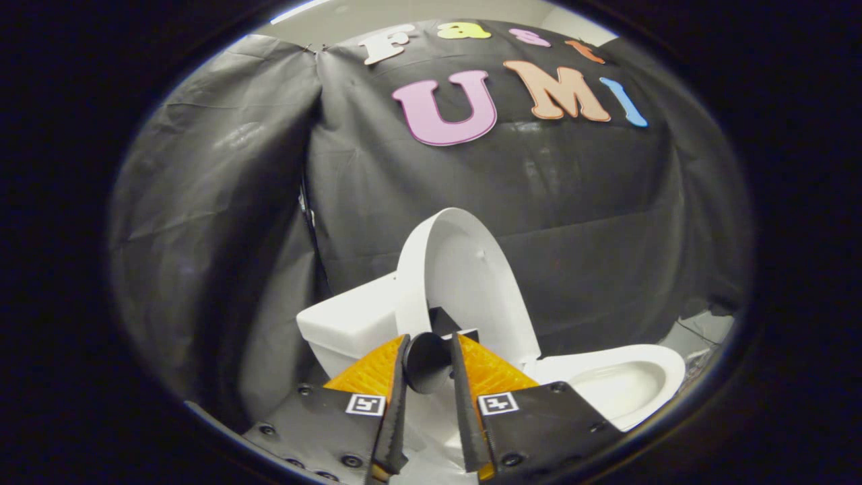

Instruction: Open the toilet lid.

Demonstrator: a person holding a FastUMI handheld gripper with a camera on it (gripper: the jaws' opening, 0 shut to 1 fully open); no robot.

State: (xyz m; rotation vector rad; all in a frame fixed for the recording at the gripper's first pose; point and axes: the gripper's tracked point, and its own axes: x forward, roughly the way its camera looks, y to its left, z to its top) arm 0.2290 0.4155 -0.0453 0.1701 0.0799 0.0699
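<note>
Black round knob (pixel 427 362) sits between the gripper (pixel 428 347) fingers, nearest thing in view; fingers are close together w/ only a narrow gap, one on each side of the knob. Both seem to touch it, but can't tell for sure if they press. Knob looks attached to the toilet lid (pixel 465 276), low on its inner face, w/ a small dark block just behind it.

Landmark = toilet bowl (pixel 623 384), white, open, just beyond the fingers and to their right. Lid stands raised, near upright, at the back end of the bowl, its inner side facing the bowl. White tank (pixel 350 323) is behind the lid, on the side away from the bowl, partly hidden by it.

Farthest: black cloth wall (pixel 269 202) behind tank and bowl, wrinkled, w/ a fold line running down toward the tank.
</note>
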